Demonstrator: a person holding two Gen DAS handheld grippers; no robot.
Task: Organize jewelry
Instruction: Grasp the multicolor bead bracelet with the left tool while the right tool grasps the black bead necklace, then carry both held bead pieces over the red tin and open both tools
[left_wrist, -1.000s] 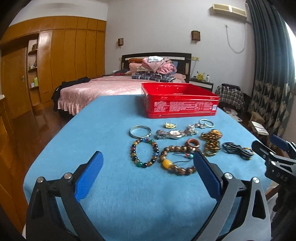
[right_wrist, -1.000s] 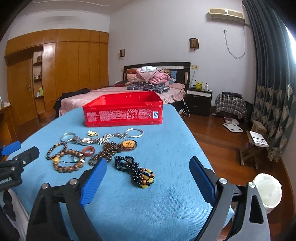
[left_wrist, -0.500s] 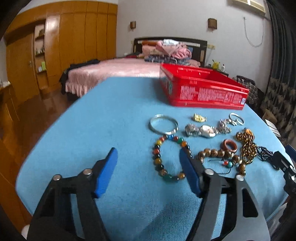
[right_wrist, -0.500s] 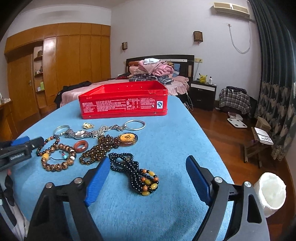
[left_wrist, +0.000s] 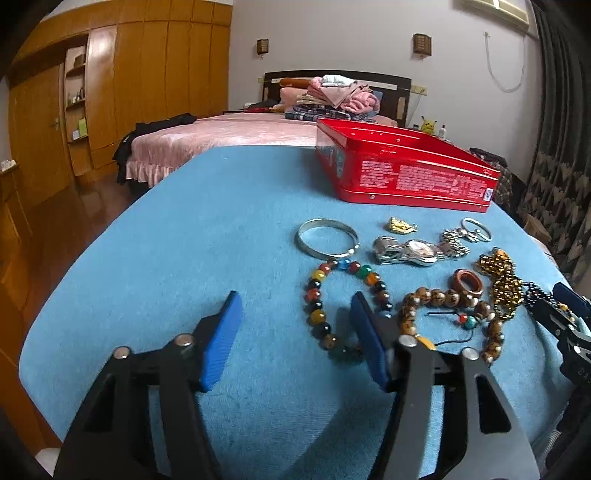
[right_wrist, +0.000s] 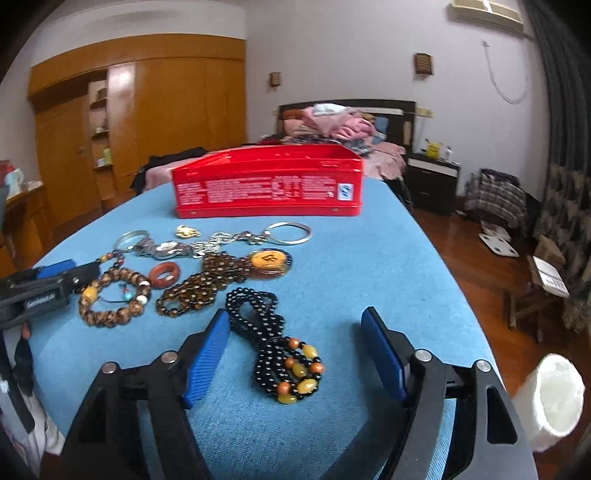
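- Surface: blue cloth-covered table (left_wrist: 184, 229) in a bedroom; pink-covered bed (left_wrist: 221, 133) and wooden wardrobe (left_wrist: 155, 74) behind it.
- Landmark: red rectangular metal tin (right_wrist: 267, 184), open-topped, side panel printed in small white text, unreadable.
- Jewelry lies loose in front of the tin: plain silver bangle (left_wrist: 327, 242), multicoloured glossy bead bracelet (left_wrist: 332, 299), black bead necklace with amber beads (right_wrist: 277, 343).
- Left gripper (left_wrist: 295, 332): jaws half-wide, just been closing, one side of the multicoloured bracelet between them, unpressed.
- Right gripper (right_wrist: 295, 350): half-wide, just been closing, black necklace between the pads, untouched.
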